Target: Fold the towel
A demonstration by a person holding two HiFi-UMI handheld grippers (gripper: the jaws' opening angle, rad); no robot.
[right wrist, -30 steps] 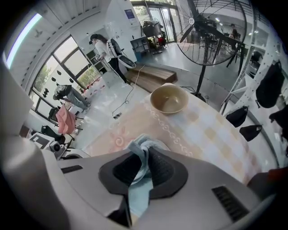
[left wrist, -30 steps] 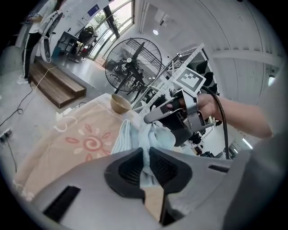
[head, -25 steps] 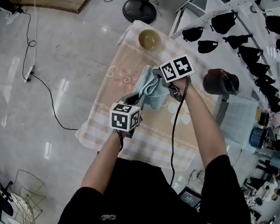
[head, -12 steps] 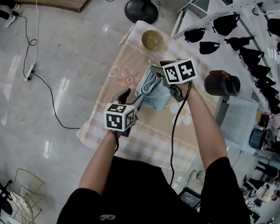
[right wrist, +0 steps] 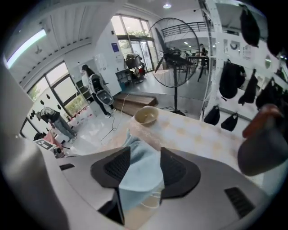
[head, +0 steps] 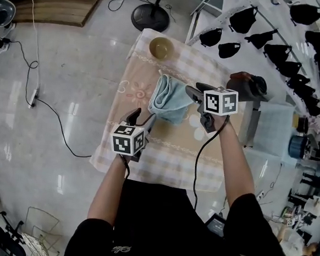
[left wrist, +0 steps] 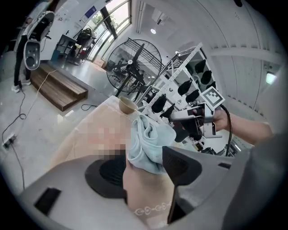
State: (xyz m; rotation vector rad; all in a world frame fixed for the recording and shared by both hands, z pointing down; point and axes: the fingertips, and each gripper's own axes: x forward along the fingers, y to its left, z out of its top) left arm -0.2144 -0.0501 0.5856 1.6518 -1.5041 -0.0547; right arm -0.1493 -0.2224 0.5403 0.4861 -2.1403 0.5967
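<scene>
Towel (light-blue soft cloth) (head: 169, 99) lay bunched mid-table on pink checked tablecloth (head: 163, 158), no longer held. Left gripper (head: 138, 118) & right gripper (head: 197, 105) had both just opened wide, gripping nothing, and had pulled back off it vs a sec ago. Prob. a fold set down, still lumpy, so re-grip needed.
</scene>
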